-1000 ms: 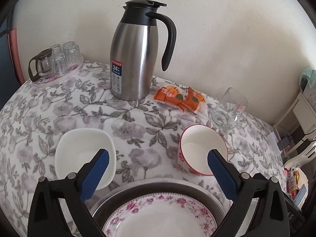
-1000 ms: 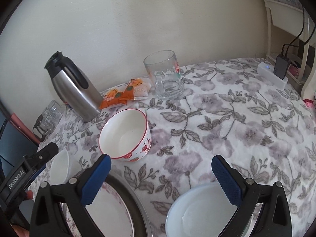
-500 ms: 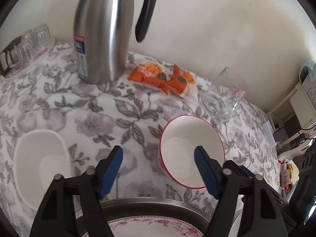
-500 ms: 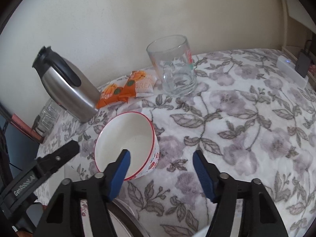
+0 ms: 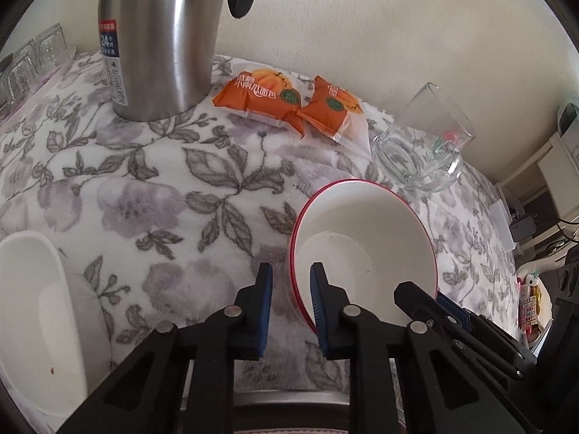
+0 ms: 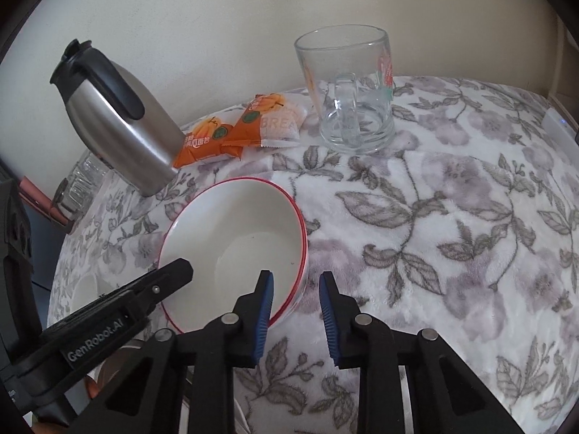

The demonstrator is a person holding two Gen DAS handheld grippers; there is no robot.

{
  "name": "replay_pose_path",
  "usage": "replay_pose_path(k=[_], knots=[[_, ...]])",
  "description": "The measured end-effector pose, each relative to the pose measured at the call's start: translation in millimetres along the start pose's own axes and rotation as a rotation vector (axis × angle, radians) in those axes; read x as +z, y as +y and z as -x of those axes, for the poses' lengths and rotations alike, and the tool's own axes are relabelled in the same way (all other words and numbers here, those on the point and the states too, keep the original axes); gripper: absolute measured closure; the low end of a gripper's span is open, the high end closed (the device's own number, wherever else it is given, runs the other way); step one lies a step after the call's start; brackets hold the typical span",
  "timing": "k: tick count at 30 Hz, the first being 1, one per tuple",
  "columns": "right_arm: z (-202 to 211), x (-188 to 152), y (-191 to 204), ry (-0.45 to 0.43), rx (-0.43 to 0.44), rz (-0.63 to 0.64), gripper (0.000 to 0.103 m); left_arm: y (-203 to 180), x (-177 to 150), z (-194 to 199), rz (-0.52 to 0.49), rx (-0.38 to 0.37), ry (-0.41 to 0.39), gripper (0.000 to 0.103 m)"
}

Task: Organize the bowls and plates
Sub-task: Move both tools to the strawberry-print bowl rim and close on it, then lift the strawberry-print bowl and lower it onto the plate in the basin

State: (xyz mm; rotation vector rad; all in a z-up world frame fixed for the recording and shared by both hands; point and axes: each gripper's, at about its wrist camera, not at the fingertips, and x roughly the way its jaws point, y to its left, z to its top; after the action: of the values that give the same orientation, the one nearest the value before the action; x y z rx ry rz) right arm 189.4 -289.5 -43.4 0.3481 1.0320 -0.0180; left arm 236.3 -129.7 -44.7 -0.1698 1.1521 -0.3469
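Both grippers are closing on the red-rimmed bowl (image 5: 365, 249): the left gripper (image 5: 289, 303) straddles its near-left wall and the right gripper (image 6: 295, 307) its near-right wall, though whether the pads press yet I can't quite tell. Ahead of the left gripper the steel flask (image 5: 159, 39), lid cut off, reads "24", and the orange snack packets (image 5: 286, 101) show Chinese characters I cannot read. Only the right wrist view shows "GenRobot.AI" on the left gripper's arm and "BREA" on a packet; only the left view shows a white bowl (image 5: 39, 307), cut off at its left.

On the tabletop (image 5: 152, 195) the bowl (image 5: 365, 238) sits before me, its rim between both my hand-held grippers. Behind it lie snack packets (image 5: 289, 103), with the jug (image 5: 159, 39) to their left and the glass mug (image 5: 423, 144) to their right. Another bowl (image 5: 32, 307) sits far left.
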Motion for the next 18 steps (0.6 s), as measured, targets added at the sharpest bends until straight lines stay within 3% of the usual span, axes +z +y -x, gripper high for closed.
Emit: replay_pose_path(k=[4,18], knots=[[-6.7,0.6,2.8,0.018,0.0,0.021,0.075,-1.6,1.3,-3.4,-0.014,-0.016,0.001,0.088],[1.1,1.8,16.2,-0.011,-0.04,0.099,0.075,-4.1,2.4,0.2,-0.056,0.009,-0.026,0.088]])
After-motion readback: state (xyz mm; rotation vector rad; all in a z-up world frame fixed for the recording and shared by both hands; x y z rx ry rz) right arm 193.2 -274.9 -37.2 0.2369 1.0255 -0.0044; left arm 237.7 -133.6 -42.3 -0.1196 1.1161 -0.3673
